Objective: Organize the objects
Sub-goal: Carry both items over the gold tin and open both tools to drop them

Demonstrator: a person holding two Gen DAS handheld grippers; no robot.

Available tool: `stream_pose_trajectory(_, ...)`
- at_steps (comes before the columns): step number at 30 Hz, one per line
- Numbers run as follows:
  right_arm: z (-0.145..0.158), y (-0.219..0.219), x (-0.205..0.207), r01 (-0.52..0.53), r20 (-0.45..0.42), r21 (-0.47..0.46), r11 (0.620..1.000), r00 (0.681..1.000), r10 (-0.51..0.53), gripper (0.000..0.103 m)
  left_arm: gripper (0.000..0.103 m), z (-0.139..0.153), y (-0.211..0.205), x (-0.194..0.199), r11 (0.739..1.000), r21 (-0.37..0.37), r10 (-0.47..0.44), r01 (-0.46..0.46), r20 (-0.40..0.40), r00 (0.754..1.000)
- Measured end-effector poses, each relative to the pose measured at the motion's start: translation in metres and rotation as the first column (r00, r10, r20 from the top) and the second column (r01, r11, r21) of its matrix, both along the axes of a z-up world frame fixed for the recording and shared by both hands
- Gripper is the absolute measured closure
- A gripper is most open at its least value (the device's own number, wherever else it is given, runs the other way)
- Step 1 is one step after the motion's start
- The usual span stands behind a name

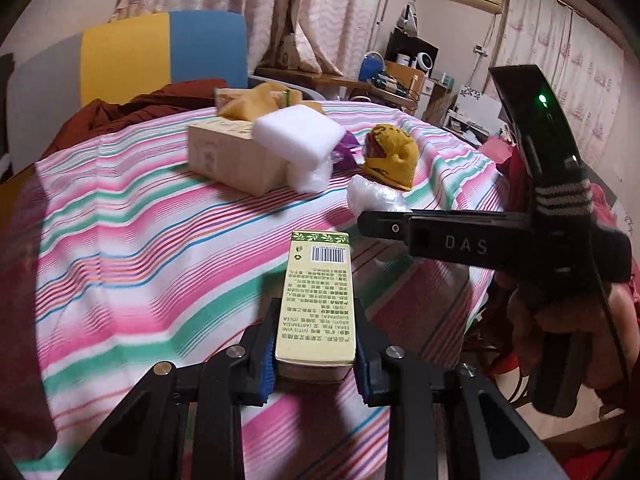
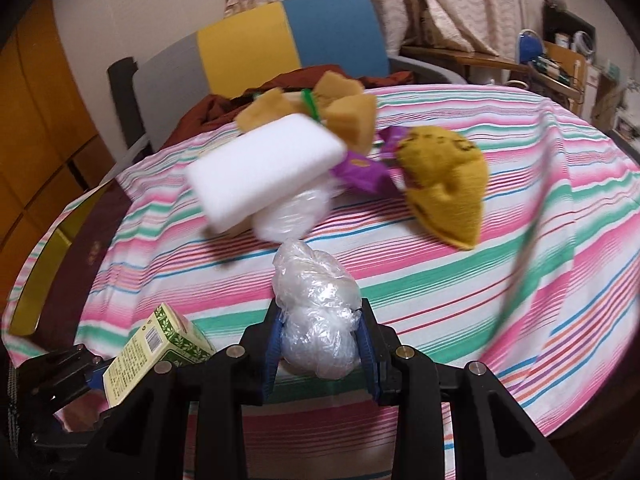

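Observation:
My left gripper (image 1: 316,354) is shut on a tall cream and green carton (image 1: 316,296) with a barcode, held above the striped tablecloth (image 1: 140,248). The carton also shows at the lower left of the right wrist view (image 2: 156,350). My right gripper (image 2: 320,344) is shut on a crumpled clear plastic bag (image 2: 316,312); the bag (image 1: 374,196) and that gripper show at the right of the left wrist view. Further back lie a white foam block (image 2: 264,168), a beige box (image 1: 228,156), a mustard knitted hat (image 2: 444,180) and a purple wrapper (image 2: 360,168).
Yellow sponge pieces (image 2: 344,112) lie at the table's far side. A chair with grey, yellow and blue back panels (image 2: 280,44) stands behind the table with dark red cloth (image 2: 224,108) on it. Another clear bag (image 2: 292,212) lies under the foam. A cluttered desk (image 1: 384,80) stands by the curtains.

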State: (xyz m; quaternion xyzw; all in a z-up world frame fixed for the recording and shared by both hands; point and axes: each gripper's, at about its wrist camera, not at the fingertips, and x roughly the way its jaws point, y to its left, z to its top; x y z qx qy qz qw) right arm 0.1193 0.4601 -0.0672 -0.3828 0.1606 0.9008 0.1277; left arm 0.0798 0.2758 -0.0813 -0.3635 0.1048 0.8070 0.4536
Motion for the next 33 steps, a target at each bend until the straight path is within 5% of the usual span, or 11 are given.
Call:
stream_pose_trajectory(13,0.009,-0.062,-0.016,-0.167,-0.005,-0.051,0.985,0.986,0.167,0.068,0.073,0.015,-0.072,0.003,0.991,0.072,0.116,-0.114,-0.021,0.993)
stream_pose_trajectory(21,0.026,-0.107,-0.030,-0.253,-0.058,-0.063,0.965,0.966,0.250,0.068,0.073,0.047,-0.134,-0.014,0.952,0.159,0.265,-0.261,-0.001,0.964)
stream_pose_trajectory(28,0.050,-0.162,-0.044,-0.363,-0.150,-0.065,0.929,0.924,0.351,0.068,0.073,0.057,-0.193,-0.031,0.898,0.169,0.412,-0.406,0.000,0.911)
stream_pose_trajectory(33,0.056,-0.213,-0.065,-0.464,-0.179,-0.065,0.883,0.876,0.447,0.068,0.073,0.056,-0.235,-0.054,0.827,0.158,0.544,-0.540,0.025,0.839)
